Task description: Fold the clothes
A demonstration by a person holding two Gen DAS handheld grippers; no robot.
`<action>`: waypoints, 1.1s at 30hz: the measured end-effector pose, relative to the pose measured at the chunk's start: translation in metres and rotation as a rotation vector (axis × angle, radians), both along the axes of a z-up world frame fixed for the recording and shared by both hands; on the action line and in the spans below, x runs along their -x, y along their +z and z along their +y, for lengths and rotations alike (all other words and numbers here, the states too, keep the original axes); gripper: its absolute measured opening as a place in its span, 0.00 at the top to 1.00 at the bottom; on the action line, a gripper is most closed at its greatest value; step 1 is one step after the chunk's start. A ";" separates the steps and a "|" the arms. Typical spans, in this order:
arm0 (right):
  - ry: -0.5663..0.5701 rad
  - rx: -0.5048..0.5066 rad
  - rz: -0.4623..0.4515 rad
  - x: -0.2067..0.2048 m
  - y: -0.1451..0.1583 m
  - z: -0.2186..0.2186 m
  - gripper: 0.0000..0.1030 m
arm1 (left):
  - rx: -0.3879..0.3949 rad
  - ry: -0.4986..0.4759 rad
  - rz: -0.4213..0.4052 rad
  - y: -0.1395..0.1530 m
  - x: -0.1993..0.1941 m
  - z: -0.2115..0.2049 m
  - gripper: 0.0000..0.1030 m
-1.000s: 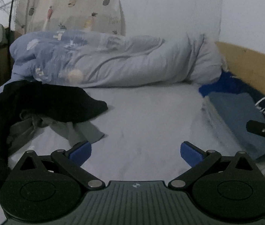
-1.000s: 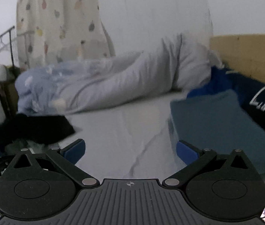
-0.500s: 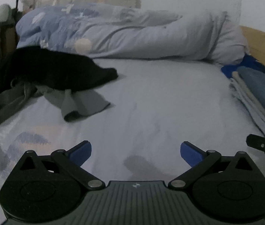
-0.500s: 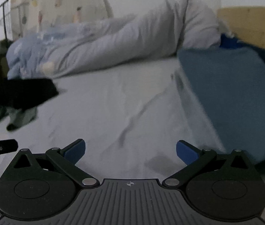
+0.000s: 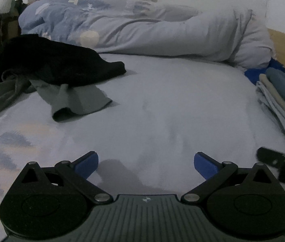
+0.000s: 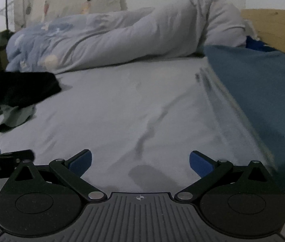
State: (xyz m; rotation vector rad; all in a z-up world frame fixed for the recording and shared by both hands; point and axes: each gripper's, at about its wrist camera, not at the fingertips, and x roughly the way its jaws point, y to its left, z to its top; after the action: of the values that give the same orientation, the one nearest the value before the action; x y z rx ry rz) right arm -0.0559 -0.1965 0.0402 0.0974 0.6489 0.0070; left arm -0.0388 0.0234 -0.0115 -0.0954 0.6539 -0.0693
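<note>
Pale blue-white sheet [image 5: 162,109] is now filling the middle of both wrist views, where a second ago the cameras were looking higher, at the rolled duvet [image 5: 162,34] and the wall; both grippers are dropping low over the bed. The left gripper [image 5: 145,164] is hanging with its blue pads spread wide and nothing between them, and the right gripper [image 6: 140,162] is likewise gaping and empty. The unfolded clothes are lying to the left: a black garment [image 5: 61,62] heaped over a grey-green one [image 5: 75,102], whose sleeve or leg, the dim light makes it hard to say which, is trailing onto the sheet. To the right, a folded stack [image 6: 263,100] topped by a blue piece is sitting beside the wooden headboard [image 6: 273,30]. I judge that one item is finished and stacked, and the hands are resetting over bare sheet before reaching left for the next garment.
</note>
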 end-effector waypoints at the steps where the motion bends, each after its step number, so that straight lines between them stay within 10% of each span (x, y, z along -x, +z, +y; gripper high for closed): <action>1: 0.003 -0.004 0.005 -0.001 -0.002 0.003 0.00 | 0.001 -0.003 -0.004 -0.001 0.000 0.001 0.00; 33: -0.022 0.069 0.050 -0.017 -0.030 0.016 0.00 | -0.114 -0.014 -0.035 -0.018 -0.001 -0.013 0.00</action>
State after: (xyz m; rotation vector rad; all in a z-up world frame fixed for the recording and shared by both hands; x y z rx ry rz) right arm -0.0388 -0.1800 0.0102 0.0377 0.6978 -0.0389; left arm -0.0375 0.0101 -0.0299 0.0203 0.6223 -0.0471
